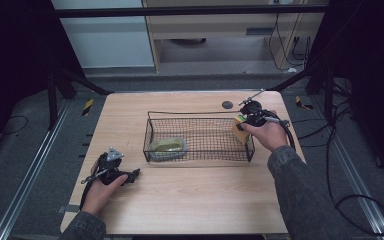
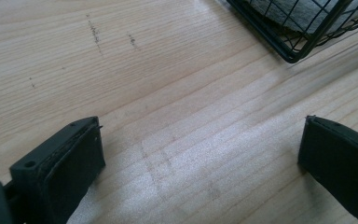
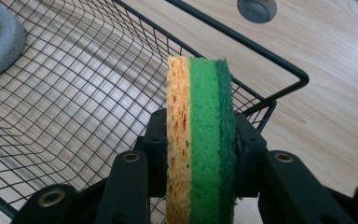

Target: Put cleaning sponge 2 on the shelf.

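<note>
Left tool (image 1: 132, 174): lay low on the worktop (image 1: 190, 205) at the lower left of the high view, held in the person's left hand (image 1: 100, 192); its jaws stood wide apart with nothing between them, bare wood showing in the gap in the left gripper view.
Wire basket (image 1: 198, 116): black mesh, at the middle of the worktop; one corner of it (image 2: 291, 56) showed at the upper right of the left gripper view.
Grey-rimmed object (image 1: 167, 147): rested inside the basket at its left end, with a yellow-green centre; what it was could not be told.
Sponge (image 3: 200, 140): orange, light green and dark green layers, upright on edge, clamped between the jaws of the right tool (image 3: 200, 161) above the basket's right end.
Right hand (image 1: 267, 134): held the right tool at the basket's right end in the high view.
Round grey cap (image 1: 227, 105): set in the worktop beyond the basket.
</note>
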### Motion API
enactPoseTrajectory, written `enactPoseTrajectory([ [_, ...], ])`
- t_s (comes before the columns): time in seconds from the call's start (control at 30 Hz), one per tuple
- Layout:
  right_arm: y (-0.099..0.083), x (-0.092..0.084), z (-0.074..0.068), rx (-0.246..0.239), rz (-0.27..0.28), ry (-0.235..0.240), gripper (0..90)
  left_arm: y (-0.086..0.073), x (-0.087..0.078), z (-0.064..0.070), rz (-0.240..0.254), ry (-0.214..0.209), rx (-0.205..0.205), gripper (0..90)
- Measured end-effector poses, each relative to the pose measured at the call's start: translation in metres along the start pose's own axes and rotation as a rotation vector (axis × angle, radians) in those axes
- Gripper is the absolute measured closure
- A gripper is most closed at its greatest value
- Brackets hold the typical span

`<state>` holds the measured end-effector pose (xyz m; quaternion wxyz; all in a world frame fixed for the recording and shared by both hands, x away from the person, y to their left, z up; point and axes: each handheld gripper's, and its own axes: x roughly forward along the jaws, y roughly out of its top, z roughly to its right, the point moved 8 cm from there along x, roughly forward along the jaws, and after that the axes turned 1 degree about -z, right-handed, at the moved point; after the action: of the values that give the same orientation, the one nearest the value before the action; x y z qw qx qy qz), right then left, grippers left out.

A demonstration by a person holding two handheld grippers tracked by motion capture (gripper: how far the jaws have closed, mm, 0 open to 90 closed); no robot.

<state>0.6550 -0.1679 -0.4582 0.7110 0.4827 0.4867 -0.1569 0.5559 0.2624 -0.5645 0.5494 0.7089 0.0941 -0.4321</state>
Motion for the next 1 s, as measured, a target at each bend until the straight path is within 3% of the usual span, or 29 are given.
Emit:
enactPoseTrajectory([
  [0.93, -0.005, 0.022, -0.006, -0.011, -0.032, -0.029, 64.3, 0.000, 0.000, 0.000, 0.000, -0.001, 0.001, 0.0],
  [1.0, -0.004, 0.022, -0.008, -0.013, -0.031, -0.029, 60.1, 0.000, 0.000, 0.000, 0.000, -0.001, 0.002, 0.0],
])
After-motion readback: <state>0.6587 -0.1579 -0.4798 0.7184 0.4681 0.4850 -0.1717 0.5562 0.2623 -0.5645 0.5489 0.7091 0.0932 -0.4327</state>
